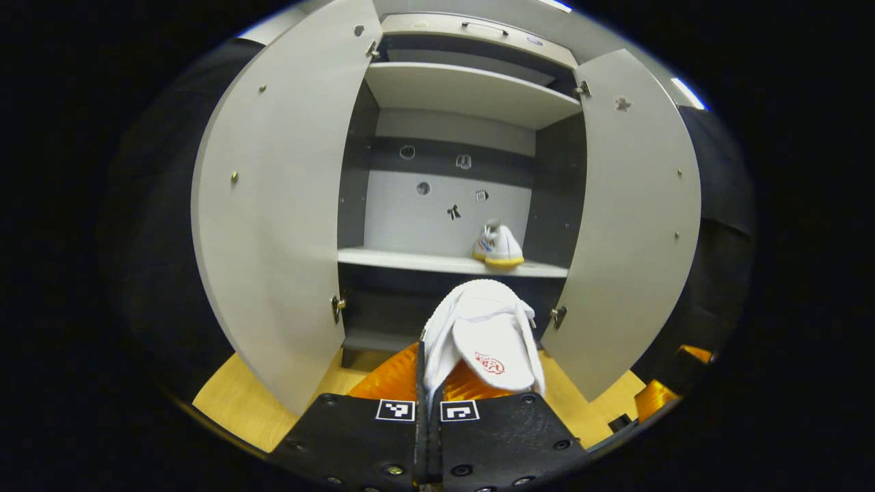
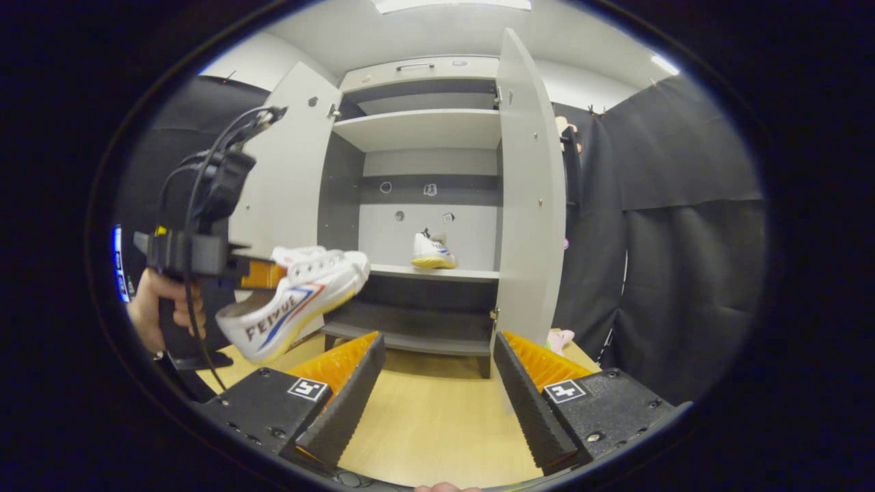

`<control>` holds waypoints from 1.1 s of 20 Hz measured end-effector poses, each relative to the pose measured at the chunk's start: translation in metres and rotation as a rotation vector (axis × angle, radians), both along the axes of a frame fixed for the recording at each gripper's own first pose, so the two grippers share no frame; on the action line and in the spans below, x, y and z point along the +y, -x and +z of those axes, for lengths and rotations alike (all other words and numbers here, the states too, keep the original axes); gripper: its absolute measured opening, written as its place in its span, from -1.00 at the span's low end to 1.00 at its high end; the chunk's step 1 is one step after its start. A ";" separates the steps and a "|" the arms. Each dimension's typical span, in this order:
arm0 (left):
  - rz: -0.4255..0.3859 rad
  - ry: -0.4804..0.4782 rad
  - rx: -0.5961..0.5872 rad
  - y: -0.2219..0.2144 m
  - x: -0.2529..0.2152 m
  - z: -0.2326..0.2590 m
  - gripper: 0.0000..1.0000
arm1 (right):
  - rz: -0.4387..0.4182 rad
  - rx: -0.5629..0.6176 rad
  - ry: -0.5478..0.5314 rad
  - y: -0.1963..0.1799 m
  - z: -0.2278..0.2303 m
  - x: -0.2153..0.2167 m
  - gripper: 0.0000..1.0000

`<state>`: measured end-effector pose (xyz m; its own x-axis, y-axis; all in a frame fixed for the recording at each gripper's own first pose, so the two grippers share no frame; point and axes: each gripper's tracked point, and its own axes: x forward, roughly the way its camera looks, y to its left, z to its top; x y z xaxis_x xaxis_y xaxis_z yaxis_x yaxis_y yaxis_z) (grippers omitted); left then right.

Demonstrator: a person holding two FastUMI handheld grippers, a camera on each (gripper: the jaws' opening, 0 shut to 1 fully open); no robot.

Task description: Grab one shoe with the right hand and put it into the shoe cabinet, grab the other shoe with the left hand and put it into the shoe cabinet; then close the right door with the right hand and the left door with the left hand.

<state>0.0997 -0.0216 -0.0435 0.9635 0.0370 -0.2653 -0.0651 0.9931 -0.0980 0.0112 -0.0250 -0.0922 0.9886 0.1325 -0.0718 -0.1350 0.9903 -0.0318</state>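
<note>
In the left gripper view my left gripper (image 1: pixel 429 383) is shut on a white canvas shoe (image 1: pixel 487 335), held in the air in front of the grey shoe cabinet (image 1: pixel 472 96). The right gripper view shows that same shoe (image 2: pixel 294 297) and the left gripper (image 2: pixel 263 273) at the left, carried by a hand (image 2: pixel 160 304). The other white shoe (image 1: pixel 497 244) with a yellow sole rests on the cabinet's middle shelf, right of centre (image 2: pixel 432 251). Both doors stand open: left door (image 1: pixel 280 205), right door (image 1: pixel 632 219). My right gripper (image 2: pixel 437 383) is open and holds nothing, low over the wooden floor.
The wooden floor (image 2: pixel 431 417) lies in front of the cabinet. The right door (image 2: pixel 530 198) stands edge-on just beyond my right gripper. Black cloth walls (image 2: pixel 683 225) flank the cabinet. A small pink object (image 2: pixel 559 338) lies on the floor by the cabinet's right side.
</note>
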 end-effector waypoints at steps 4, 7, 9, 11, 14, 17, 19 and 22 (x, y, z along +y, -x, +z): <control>0.050 -0.021 -0.059 -0.051 0.014 0.041 -1.00 | -0.012 -0.022 -0.005 0.003 0.008 -0.007 0.99; 0.084 0.024 -0.029 -0.100 0.029 0.050 -1.00 | -0.020 -0.035 -0.002 0.001 0.014 -0.010 0.99; 0.112 -0.018 -0.008 -0.132 0.043 0.048 -1.00 | -0.034 -0.040 0.004 -0.001 0.015 -0.014 0.99; 0.134 -0.048 0.027 -0.163 0.053 0.041 -1.00 | -0.044 -0.035 0.001 -0.005 0.013 -0.017 0.99; 0.144 -0.034 0.087 -0.206 0.060 0.023 -1.00 | -0.066 -0.014 0.009 -0.012 0.005 -0.023 0.99; 0.150 -0.053 0.162 -0.245 0.068 0.004 -1.00 | -0.087 -0.010 0.011 -0.019 0.004 -0.028 0.99; 0.162 -0.035 0.208 -0.268 0.070 -0.009 -1.00 | -0.100 -0.011 0.003 -0.024 0.004 -0.029 0.99; 0.175 -0.014 0.270 -0.289 0.074 -0.029 -1.00 | -0.112 -0.008 -0.006 -0.031 0.003 -0.029 0.99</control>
<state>0.3886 0.0521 -0.0728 0.8369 0.2010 -0.5091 -0.2565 0.9657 -0.0403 0.0418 -0.0538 -0.0888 0.9978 0.0217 -0.0634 -0.0234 0.9994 -0.0265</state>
